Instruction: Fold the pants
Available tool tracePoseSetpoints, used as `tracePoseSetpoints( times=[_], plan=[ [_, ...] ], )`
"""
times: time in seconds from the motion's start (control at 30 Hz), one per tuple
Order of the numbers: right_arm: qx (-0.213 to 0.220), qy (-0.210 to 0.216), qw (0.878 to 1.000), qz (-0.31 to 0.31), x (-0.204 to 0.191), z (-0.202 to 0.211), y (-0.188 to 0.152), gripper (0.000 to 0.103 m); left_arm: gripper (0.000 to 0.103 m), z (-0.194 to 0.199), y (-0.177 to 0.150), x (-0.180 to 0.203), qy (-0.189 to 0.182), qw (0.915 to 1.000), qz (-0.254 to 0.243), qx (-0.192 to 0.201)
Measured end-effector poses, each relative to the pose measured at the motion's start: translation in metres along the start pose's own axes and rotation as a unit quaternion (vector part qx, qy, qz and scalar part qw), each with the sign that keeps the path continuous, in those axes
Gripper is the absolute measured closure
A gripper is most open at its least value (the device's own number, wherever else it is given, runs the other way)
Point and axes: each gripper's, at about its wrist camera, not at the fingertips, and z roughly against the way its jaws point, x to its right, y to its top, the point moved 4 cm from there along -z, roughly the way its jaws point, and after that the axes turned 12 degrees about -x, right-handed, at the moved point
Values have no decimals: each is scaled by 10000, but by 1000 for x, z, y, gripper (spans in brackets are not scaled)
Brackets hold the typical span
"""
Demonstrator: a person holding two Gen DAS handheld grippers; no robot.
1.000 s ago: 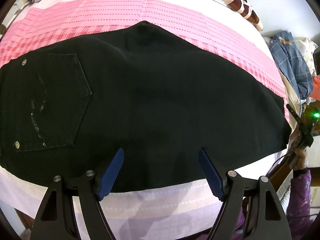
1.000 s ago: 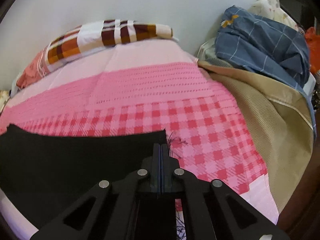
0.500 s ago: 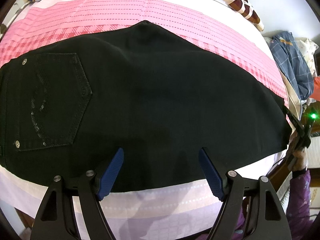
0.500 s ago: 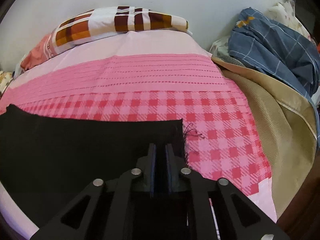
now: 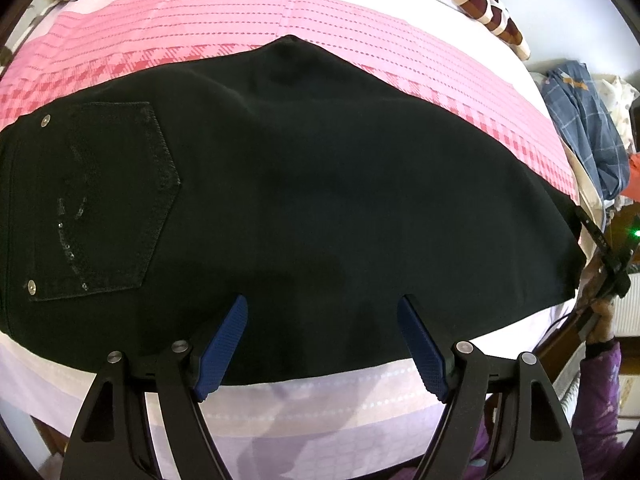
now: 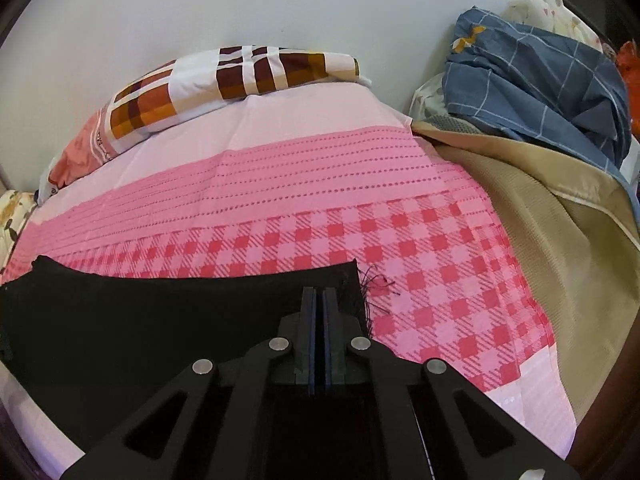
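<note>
Two grippers over black pants [image 5: 320,200] on a pink bedsheet [image 6: 360,184].
Left gripper [image 5: 322,344] spread, empty; right gripper [image 6: 319,300] pressed together at the frayed hem, grip hidden.

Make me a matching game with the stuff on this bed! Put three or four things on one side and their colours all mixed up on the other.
Things:
1. pants
2. bedsheet
3. blanket
4. crumpled cloth

Colours:
A. tan
B. blue with thin pale lines
C. black
D. pink with checks

Pairs: 1-C, 2-D, 3-A, 4-B
</note>
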Motion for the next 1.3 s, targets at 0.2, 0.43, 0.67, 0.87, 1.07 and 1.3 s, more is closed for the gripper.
tracePoseSetpoints(
  times=[0.2,0.43,0.67,0.87,1.07,1.3],
  plan=[
    [4,-192,9998,19,6,-2,0,66,25,-1,-1,-2,-4,10000,4,-25],
    [-339,-313,9984,341,-5,-23,-2,86,25,-3,-2,-1,33,10000,-24,-85],
    [-44,-386,9991,180,0,-8,-5,102,25,-5,-2,-5,1,9999,76,-143],
    [146,-298,9994,-7,7,4,7,102,25,-7,-1,-5,13,9998,110,-163],
    [54,-244,9997,35,8,-7,11,102,25,-8,-1,-5,51,9998,90,-167],
    [-68,-511,9984,-229,19,-23,9,103,24,-9,0,-1,67,9998,83,-177]
  ],
)
